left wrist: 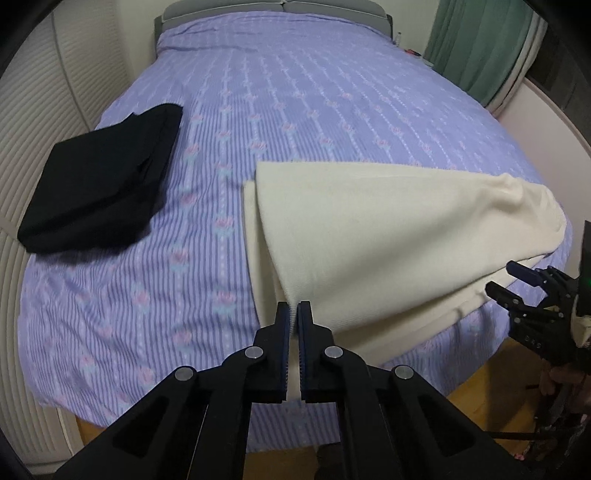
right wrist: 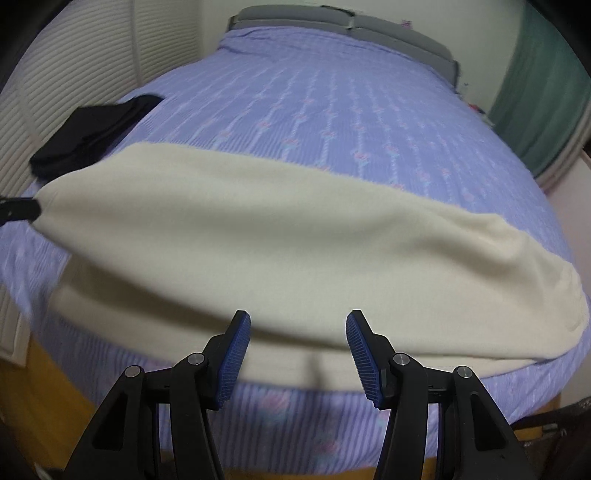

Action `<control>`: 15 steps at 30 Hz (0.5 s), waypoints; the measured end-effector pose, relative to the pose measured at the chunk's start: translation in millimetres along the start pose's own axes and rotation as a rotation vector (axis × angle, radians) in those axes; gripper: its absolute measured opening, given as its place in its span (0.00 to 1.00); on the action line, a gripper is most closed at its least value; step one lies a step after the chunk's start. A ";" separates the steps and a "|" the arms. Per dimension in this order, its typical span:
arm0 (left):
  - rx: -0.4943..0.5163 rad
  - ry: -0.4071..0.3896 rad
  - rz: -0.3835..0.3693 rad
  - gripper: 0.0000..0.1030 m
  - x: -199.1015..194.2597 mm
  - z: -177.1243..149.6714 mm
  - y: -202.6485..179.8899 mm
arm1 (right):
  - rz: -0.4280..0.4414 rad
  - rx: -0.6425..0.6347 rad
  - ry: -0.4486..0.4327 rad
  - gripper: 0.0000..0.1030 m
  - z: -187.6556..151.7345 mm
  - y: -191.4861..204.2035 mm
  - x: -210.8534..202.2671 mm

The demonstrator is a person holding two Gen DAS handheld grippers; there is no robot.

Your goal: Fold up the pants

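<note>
Cream pants (left wrist: 388, 236) lie across the near part of a bed with a purple striped cover (left wrist: 258, 110). My left gripper (left wrist: 294, 308) is shut on a corner of the pants' upper layer and holds it lifted off the lower layer. My right gripper (right wrist: 298, 321) is open and empty, just in front of the pants' near edge (right wrist: 295, 258). The right gripper also shows in the left wrist view (left wrist: 506, 275), open beside the pants' right end. The left gripper's tip shows at the left edge of the right wrist view (right wrist: 22, 210), pinching the cloth.
A folded black garment (left wrist: 103, 184) lies on the bed's left side, also in the right wrist view (right wrist: 92, 129). A grey headboard (left wrist: 277, 9) is at the far end. A white slatted wardrobe (left wrist: 33, 110) stands left, a green curtain (left wrist: 480, 44) right. Wooden floor (left wrist: 480, 384) lies below.
</note>
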State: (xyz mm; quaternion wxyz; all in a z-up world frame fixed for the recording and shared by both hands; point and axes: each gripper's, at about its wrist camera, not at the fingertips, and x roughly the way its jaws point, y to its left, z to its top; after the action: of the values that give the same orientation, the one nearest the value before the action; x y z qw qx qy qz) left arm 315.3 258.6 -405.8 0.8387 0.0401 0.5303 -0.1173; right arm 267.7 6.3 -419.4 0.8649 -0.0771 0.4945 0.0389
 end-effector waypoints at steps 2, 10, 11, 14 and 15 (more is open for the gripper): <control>-0.011 0.001 0.002 0.06 8.3 -10.0 1.0 | 0.008 -0.006 0.001 0.52 -6.9 4.9 -0.2; -0.064 -0.021 0.012 0.06 28.3 -27.2 1.3 | 0.072 -0.110 -0.020 0.53 0.7 20.6 0.1; -0.070 -0.025 0.011 0.06 28.6 -28.0 2.0 | 0.076 -0.132 -0.019 0.53 0.8 23.7 2.5; -0.072 -0.038 0.004 0.06 24.9 -26.5 3.8 | 0.020 -0.218 -0.033 0.53 -5.7 35.6 12.1; -0.070 -0.040 0.001 0.06 23.4 -25.5 4.0 | -0.015 -0.254 -0.034 0.53 -9.0 40.4 17.0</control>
State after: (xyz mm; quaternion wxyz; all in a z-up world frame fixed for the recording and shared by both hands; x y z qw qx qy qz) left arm 303.4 263.8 -438.2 0.8502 0.0085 0.5170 -0.0990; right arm 262.9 44.4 -442.4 0.8567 -0.1888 0.4703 0.0961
